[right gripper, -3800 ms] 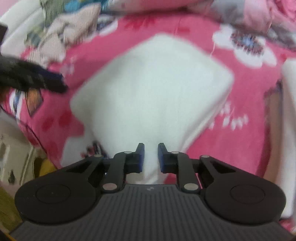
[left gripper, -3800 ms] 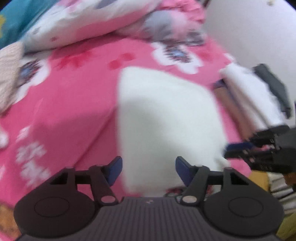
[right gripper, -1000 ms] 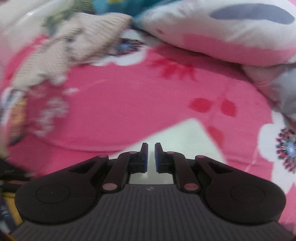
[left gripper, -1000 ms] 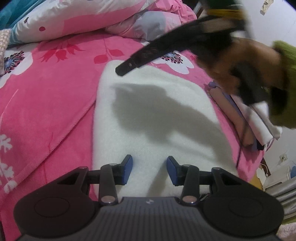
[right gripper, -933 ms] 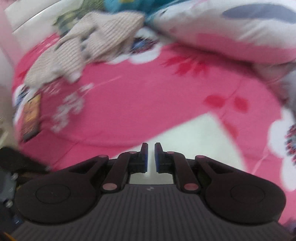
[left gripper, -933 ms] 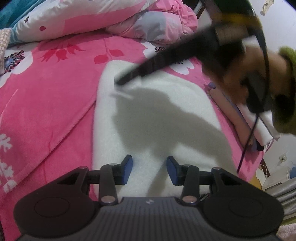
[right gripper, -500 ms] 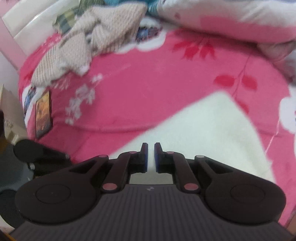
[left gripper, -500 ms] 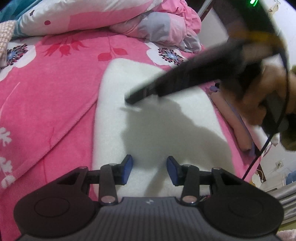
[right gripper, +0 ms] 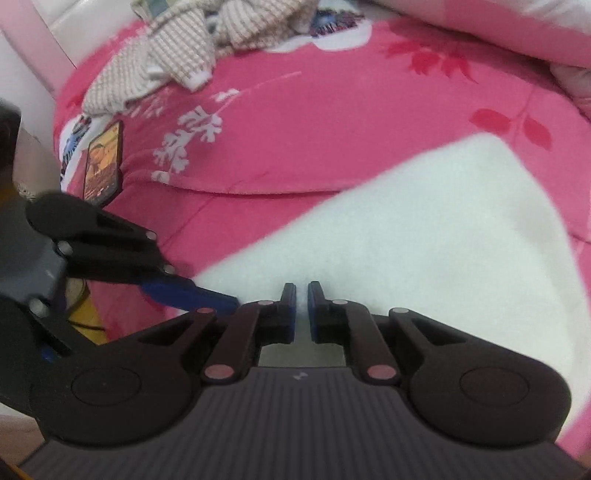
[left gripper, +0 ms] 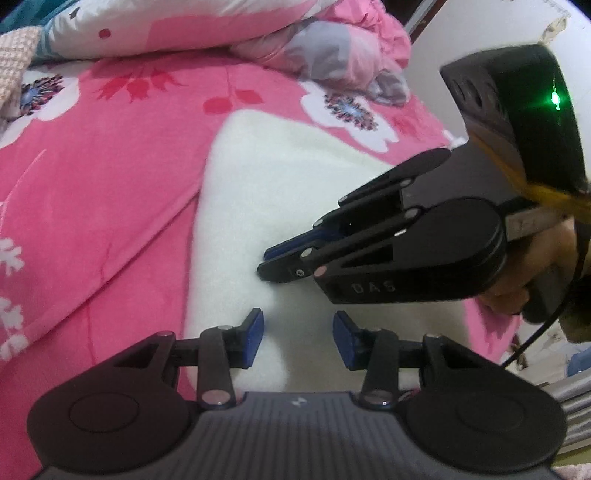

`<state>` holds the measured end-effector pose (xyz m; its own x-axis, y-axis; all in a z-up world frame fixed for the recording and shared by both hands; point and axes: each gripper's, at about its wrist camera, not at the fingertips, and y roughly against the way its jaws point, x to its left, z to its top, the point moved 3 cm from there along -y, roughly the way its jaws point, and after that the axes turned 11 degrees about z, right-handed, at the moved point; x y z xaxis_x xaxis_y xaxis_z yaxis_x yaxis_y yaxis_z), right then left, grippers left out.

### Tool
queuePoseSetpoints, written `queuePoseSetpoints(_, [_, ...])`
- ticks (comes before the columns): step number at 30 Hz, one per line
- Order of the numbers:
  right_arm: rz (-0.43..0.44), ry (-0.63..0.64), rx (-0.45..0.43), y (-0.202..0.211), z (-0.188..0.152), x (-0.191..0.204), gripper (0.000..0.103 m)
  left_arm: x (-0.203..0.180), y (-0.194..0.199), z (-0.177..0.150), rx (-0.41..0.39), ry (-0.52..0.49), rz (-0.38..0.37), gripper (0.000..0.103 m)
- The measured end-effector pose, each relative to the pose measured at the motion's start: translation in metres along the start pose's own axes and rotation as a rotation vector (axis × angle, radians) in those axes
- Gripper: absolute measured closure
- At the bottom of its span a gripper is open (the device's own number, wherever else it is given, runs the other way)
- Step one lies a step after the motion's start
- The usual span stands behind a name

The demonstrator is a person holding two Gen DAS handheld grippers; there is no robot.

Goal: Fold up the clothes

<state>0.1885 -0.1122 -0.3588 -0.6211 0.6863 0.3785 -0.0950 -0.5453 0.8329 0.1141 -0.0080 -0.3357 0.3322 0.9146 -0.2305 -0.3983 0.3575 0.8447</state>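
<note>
**One garment folded flat, at least one still in a heap**

One white fleece piece (left gripper: 295, 206) lies folded into a smooth slab on the pink floral bedspread (left gripper: 110, 177), and that is the part I judge done or nearly so.

From my left wrist: the slab runs from under my left gripper (left gripper: 298, 339) toward the crumpled quilt (left gripper: 221, 26) at the bed's far edge. My left fingers stand part spread over the slab's near end, with nothing pinched; whether the pads rest on the cloth I cannot tell. My right gripper (left gripper: 264, 267) reaches in from the right, fingers pressed together and empty, with the tip low over the middle of the slab. I cannot tell whether it touches the fleece. It looks like a smoothing or pressing pass rather than a fresh fold.

From my right wrist: my right gripper (right gripper: 302, 310) shows its fingers shut with only a sliver between them, over the white fleece (right gripper: 443, 236) near the slab's left edge. My left gripper (right gripper: 221, 301) pokes in from the left. Toward the bed's far left corner a beige checked garment (right gripper: 159, 62) lies crumpled and unfolded, so that is what is left. A phone (right gripper: 102, 162) lies at the bed's left edge.
</note>
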Motion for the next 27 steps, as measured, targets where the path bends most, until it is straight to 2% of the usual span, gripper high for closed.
queuePoseSetpoints(3, [0.002,-0.065,0.001,0.010,0.011,-0.001,0.099,-0.001,0.010,0.004,-0.006,-0.005,-0.001,0.060])
queuePoseSetpoints(7, [0.031,-0.025,-0.039,0.037,0.010,0.018,0.096,0.007,0.022,0.004,0.005,0.018,0.022,0.057])
queuePoseSetpoints(11, [0.013,-0.016,0.023,0.015,-0.008,0.020,0.097,0.021,0.024,-0.002,0.032,0.050,0.063,0.056])
queuePoseSetpoints(13, [0.021,-0.034,-0.003,0.008,-0.014,0.016,0.097,0.025,0.020,-0.006,0.057,0.050,0.092,0.056])
queuePoseSetpoints(16, [0.024,-0.087,-0.018,0.015,-0.005,0.016,0.097,0.029,0.015,-0.009,0.079,0.059,0.103,0.056])
queuePoseSetpoints(20, [0.053,-0.008,-0.063,0.045,-0.006,0.042,0.095,0.030,0.013,-0.009,0.081,0.075,0.099,0.055])
queuePoseSetpoints(22, [0.055,0.035,-0.042,0.043,-0.012,0.051,0.095,0.034,0.012,-0.010,0.091,0.097,0.094,0.054])
queuePoseSetpoints(25, [-0.011,0.086,0.060,0.009,-0.033,0.047,0.101,0.040,0.014,-0.012,0.109,0.110,0.114,0.054])
queuePoseSetpoints(27, [-0.016,0.067,0.077,0.000,-0.040,0.044,0.101,0.044,0.017,-0.013,0.118,0.102,0.140,0.054])
